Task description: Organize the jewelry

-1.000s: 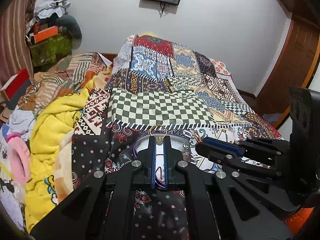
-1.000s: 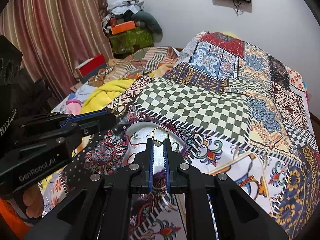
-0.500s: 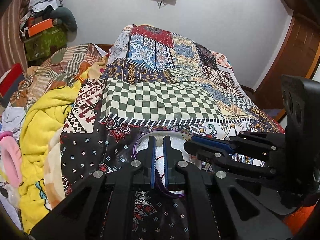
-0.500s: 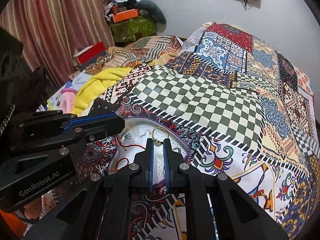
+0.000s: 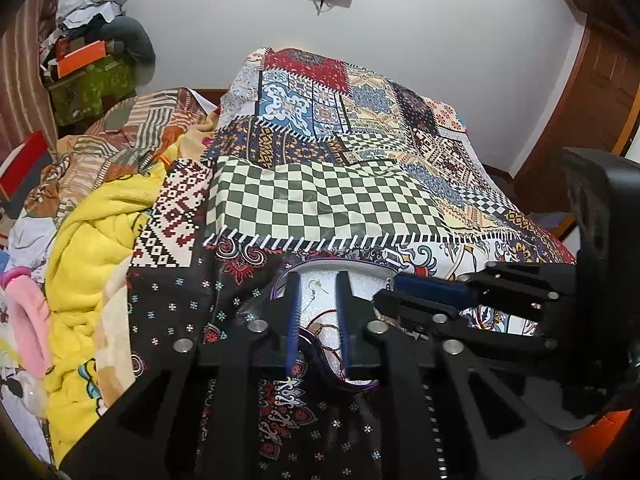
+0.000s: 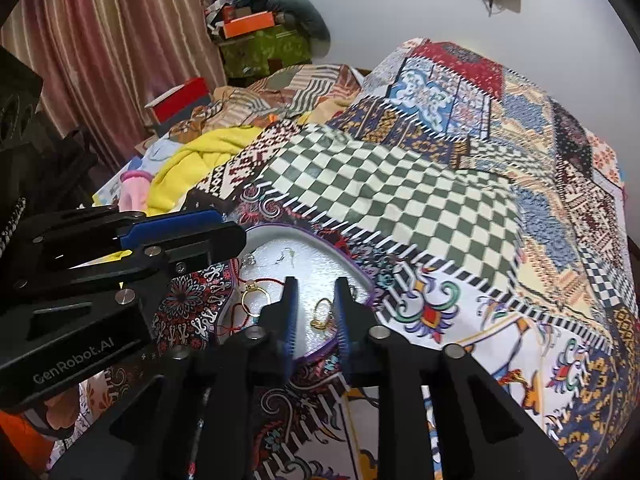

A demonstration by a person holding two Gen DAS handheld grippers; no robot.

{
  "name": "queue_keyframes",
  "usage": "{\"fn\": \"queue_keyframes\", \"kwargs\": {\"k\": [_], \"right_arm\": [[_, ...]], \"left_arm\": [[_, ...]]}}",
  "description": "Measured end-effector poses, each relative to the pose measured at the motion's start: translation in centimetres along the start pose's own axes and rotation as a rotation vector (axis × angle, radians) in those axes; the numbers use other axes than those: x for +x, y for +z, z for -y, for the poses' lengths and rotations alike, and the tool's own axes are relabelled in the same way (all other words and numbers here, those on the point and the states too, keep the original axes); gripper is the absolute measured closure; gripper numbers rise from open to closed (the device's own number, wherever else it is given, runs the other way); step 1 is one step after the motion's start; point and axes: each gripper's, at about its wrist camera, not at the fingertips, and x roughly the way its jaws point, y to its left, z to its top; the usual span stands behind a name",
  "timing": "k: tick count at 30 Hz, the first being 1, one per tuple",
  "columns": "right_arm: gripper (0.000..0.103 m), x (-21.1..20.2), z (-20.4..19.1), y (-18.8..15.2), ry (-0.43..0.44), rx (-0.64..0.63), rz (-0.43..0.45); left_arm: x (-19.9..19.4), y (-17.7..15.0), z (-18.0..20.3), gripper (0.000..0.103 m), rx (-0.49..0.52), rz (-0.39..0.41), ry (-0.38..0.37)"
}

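Observation:
A white glittery tray with a purple rim lies on the patterned bedspread. My right gripper hangs open just over it, and a gold earring lies loose on the tray between its fingers. A gold ring, a red cord and silver ear hooks also rest in the tray. My left gripper is open over the same tray, nothing in it; a gold hoop and a silver hook lie below. Each gripper shows in the other's view: left gripper, right gripper.
The bedspread covers the whole bed. A yellow blanket and a pink item are piled at the left. Boxes and clothes stack by the curtain. A wooden door stands at the right.
Both grippers came down to the tray and opened. The left let go of its gold ring, the right of its gold earring, which now lies on the tray.

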Motion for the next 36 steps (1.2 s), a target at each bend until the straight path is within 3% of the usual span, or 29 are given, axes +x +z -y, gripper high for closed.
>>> {"fn": "queue_keyframes", "kwargs": {"k": [2, 7, 11, 14, 26, 36], "right_arm": [[0.08, -0.9, 0.3, 0.0, -0.005, 0.009, 0.017], [0.075, -3.6, 0.9, -0.1, -0.028, 0.025, 0.064], [0.062, -6.0, 1.4, -0.3, -0.047, 0.047, 0.11], [0.059, -8.0, 1.9, -0.6, -0.061, 0.063, 0.143], [0.053, -13.6, 5.0, -3.1, -0.14, 0.126, 0.205], [0.053, -15.3, 9.6, -6.4, -0.212, 0.207, 0.18]], "left_arm": [[-0.7, 0.0, 0.2, 0.073, 0.0, 0.015, 0.004], [-2.4, 0.2, 0.8, 0.066, 0.005, 0.043, 0.023], [-4.1, 0.1, 1.4, 0.057, 0.018, 0.069, 0.046], [-5.3, 0.0, 1.8, 0.051, 0.025, 0.08, 0.056], [-8.6, -1.1, 5.0, 0.04, 0.038, 0.101, 0.063], [-6.1, -1.6, 10.0, 0.04, 0.094, 0.046, 0.009]]}}
